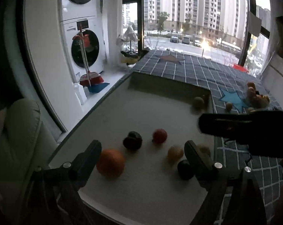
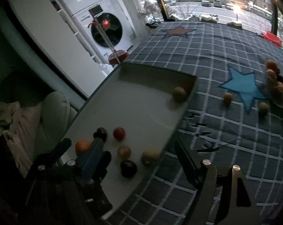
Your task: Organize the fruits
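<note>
**Both grippers wide over the fruit tray**

Left wrist view: the left gripper stands wide and empty above the white tray. The orange lies just beside its left finger, a dark plum against its right finger, so this hand is nearer both.

Right wrist view: the right gripper is spread too, holding nothing; a tan fruit sits at the tray edge between its fingers. Loose fruits on the checked cloth are blurred, kinds unclear.

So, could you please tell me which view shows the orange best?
The left wrist view: the orange lies large and whole on the white tray. In the right wrist view the orange is small, dim and partly hidden behind a dark tool finger.
</note>
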Tool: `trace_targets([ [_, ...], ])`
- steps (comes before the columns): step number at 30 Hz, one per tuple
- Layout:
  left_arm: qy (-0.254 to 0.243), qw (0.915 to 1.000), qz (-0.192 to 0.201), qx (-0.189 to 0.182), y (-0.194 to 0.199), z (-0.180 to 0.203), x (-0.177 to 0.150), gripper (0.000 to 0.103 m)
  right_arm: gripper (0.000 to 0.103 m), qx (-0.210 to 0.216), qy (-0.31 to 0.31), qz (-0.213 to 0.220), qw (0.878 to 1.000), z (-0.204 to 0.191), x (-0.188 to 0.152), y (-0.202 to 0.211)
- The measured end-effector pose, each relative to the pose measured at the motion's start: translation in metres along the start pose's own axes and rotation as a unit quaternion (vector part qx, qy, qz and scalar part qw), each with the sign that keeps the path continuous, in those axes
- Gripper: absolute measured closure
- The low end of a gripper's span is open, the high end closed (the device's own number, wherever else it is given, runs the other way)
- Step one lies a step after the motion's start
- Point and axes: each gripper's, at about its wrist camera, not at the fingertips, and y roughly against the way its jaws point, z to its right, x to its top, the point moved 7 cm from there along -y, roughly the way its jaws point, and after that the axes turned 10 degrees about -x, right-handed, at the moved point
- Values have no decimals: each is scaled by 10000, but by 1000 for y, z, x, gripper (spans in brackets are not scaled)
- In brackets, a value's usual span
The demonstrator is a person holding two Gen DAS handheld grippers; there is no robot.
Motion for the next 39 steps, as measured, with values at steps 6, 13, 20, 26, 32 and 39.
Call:
trace_targets([
  [6, -177, 9997, -69, -179, 2, 29, 0, 12, 0, -101, -538, 195, 9983, 55, -10, 20],
  [13, -666, 9968, -112, -434, 5, 85, -3, 12, 0, -215, -1202, 237, 9922, 121, -32, 30],
  [20, -1255, 9895, -219, -681, -1, 143, -22, 12, 0, -979, -1438, 353, 9841, 183, -61, 43],
  [26, -1364, 9830, -493, -1128, -12, 179, -44, 12, 0, -751, -1843, 666, 9777, 219, -86, 54],
  [32, -1087, 9819, -791, -1334, -26, 184, -58, 12, 0, 307, -2408, 1092, 9639, 241, -104, 63],
  [39, -826, 9821, -862, -1459, -30, 176, -62, 12, 0, 388, -2255, 1355, 9640, 236, -111, 66],
])
